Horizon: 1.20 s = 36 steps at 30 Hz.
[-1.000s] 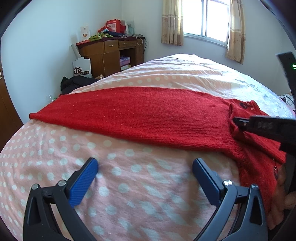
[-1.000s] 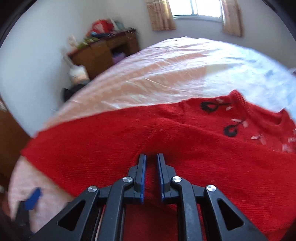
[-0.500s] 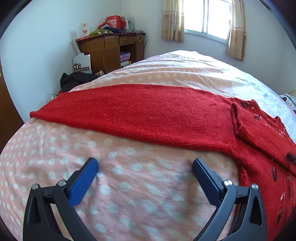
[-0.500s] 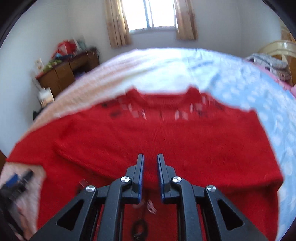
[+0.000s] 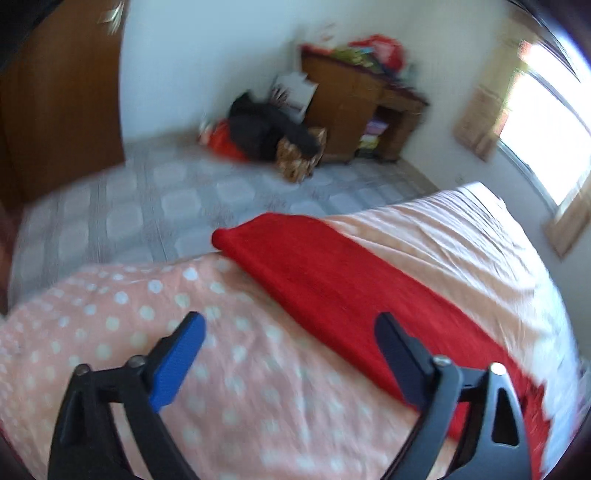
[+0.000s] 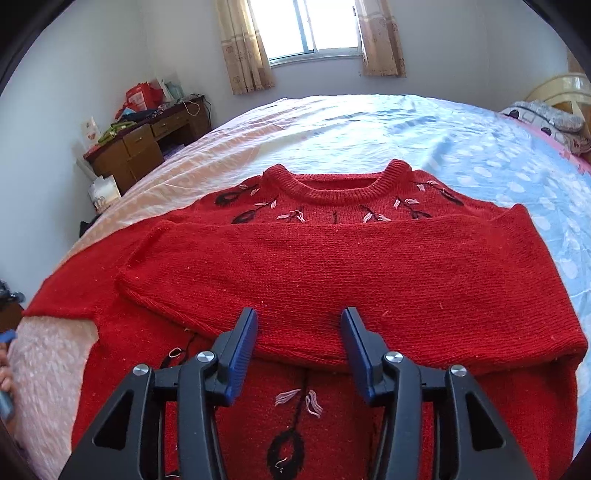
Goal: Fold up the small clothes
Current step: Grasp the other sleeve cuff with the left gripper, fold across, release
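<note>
A red knit sweater (image 6: 332,266) with black and pink embroidery lies flat on the bed, collar towards the window. One sleeve is folded across its chest. My right gripper (image 6: 299,332) is open and empty, just above the folded sleeve's lower edge. The other sleeve (image 5: 332,288) stretches out to the bed's edge in the blurred left wrist view. My left gripper (image 5: 288,343) is open and empty above the dotted sheet, with its right finger (image 5: 399,362) over the sleeve's near edge.
The bed (image 6: 369,122) has a pink dotted sheet (image 5: 129,314) and a blue dotted part (image 6: 517,177). A wooden desk (image 6: 147,144) with clutter stands by the wall. Bags and dark clothes (image 5: 266,133) lie on the tiled floor. A window (image 6: 314,29) is behind.
My right gripper has opened and let go of the sleeve, which now lies folded across the chest. My left gripper has swung left towards the outstretched sleeve's end.
</note>
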{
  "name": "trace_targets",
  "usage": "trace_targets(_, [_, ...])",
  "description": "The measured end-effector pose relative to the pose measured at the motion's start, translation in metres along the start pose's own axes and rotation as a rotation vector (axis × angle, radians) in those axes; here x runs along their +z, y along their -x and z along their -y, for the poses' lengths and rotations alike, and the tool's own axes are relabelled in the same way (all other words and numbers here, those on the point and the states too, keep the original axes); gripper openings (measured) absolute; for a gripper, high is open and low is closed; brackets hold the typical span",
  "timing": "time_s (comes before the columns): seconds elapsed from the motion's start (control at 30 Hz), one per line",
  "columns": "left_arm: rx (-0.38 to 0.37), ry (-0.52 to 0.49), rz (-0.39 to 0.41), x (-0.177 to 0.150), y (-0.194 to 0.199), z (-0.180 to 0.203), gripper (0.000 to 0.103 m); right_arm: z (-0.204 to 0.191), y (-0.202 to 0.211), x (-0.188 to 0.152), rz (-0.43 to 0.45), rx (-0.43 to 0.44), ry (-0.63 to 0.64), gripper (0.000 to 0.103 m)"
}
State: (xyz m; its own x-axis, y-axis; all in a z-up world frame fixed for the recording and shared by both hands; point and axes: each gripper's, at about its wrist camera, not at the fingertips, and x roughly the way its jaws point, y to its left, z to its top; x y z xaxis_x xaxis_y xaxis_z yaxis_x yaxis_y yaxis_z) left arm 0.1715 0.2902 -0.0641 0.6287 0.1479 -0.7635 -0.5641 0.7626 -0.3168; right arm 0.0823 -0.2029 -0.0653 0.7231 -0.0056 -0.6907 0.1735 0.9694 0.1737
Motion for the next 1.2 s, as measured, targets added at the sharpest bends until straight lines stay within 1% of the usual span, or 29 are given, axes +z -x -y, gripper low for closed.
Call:
trace_targets(0.03, [0.0, 0.022, -0.013, 0.006, -0.01, -0.002, 0.09, 0.001, 0.0, 0.0, 0.0, 0.005, -0.005, 0.049])
trace_targets(0.1, [0.013, 0.004, 0.016, 0.006, -0.014, 0.008, 0.085, 0.001, -0.001, 0.0, -0.001, 0.005, -0.005, 0.05])
trace_targets(0.13, [-0.005, -0.004, 0.009, 0.007, -0.019, 0.012, 0.078, 0.0, -0.001, 0.0, -0.001, 0.004, -0.003, 0.05])
trace_targets(0.17, [-0.034, -0.004, -0.014, 0.007, -0.026, 0.017, 0.077, 0.0, -0.001, 0.0, -0.001, 0.003, -0.001, 0.05])
trace_targets(0.2, [-0.034, -0.006, -0.01, 0.009, -0.03, 0.021, 0.077, 0.0, -0.002, 0.0, 0.0, 0.004, 0.0, 0.05])
trace_targets(0.23, [-0.033, -0.013, -0.001, 0.01, -0.032, 0.023, 0.072, 0.0, -0.002, 0.0, 0.0, 0.005, 0.0, 0.05])
trace_targets(0.27, [-0.048, -0.023, -0.003, 0.011, -0.035, 0.025, 0.06, 0.0, -0.002, 0.0, 0.0, 0.007, -0.001, 0.051])
trace_targets(0.3, [-0.06, -0.032, -0.011, 0.011, -0.039, 0.028, 0.052, 0.0, -0.002, 0.0, 0.001, 0.009, -0.002, 0.051])
trace_targets(0.37, [-0.042, -0.034, -0.006, 0.011, -0.038, 0.027, 0.027, 0.001, -0.002, 0.0, 0.003, 0.013, -0.006, 0.051])
trace_targets(0.43, [-0.023, -0.034, -0.002, 0.01, -0.039, 0.025, 0.016, 0.002, -0.002, 0.0, 0.004, 0.015, -0.008, 0.051])
trace_targets(0.5, [-0.027, -0.038, -0.002, 0.011, -0.035, 0.022, 0.013, 0.002, -0.002, 0.0, 0.005, 0.017, -0.009, 0.051])
trace_targets(0.57, [-0.02, -0.066, 0.003, 0.009, -0.032, 0.028, 0.007, 0.002, -0.002, 0.0, 0.006, 0.02, -0.011, 0.051])
trace_targets(0.63, [-0.008, -0.103, 0.025, 0.006, -0.027, 0.036, 0.007, 0.003, -0.002, 0.0, 0.007, 0.021, -0.011, 0.051])
trace_targets(0.77, [-0.029, -0.182, 0.125, 0.001, 0.0, 0.058, 0.007, 0.003, -0.002, -0.001, 0.01, 0.027, -0.016, 0.051])
trace_targets(0.87, [-0.058, -0.276, 0.207, -0.01, 0.029, 0.088, 0.007, 0.005, -0.002, -0.001, 0.014, 0.037, -0.025, 0.051])
trace_targets(0.93, [-0.091, -0.362, 0.271, -0.025, 0.051, 0.113, 0.007, 0.007, -0.002, -0.001, 0.017, 0.045, -0.032, 0.051])
trace_targets(1.03, [-0.166, -0.504, 0.348, -0.059, 0.082, 0.158, 0.007, 0.008, -0.001, -0.001, 0.02, 0.054, -0.04, 0.051])
trace_targets(1.13, [-0.231, -0.631, 0.377, -0.096, 0.1, 0.194, 0.007, 0.01, -0.002, -0.001, 0.023, 0.064, -0.051, 0.051])
trace_targets(1.2, [-0.274, -0.727, 0.397, -0.132, 0.111, 0.22, 0.007, 0.013, -0.001, -0.001, 0.027, 0.083, -0.069, 0.051])
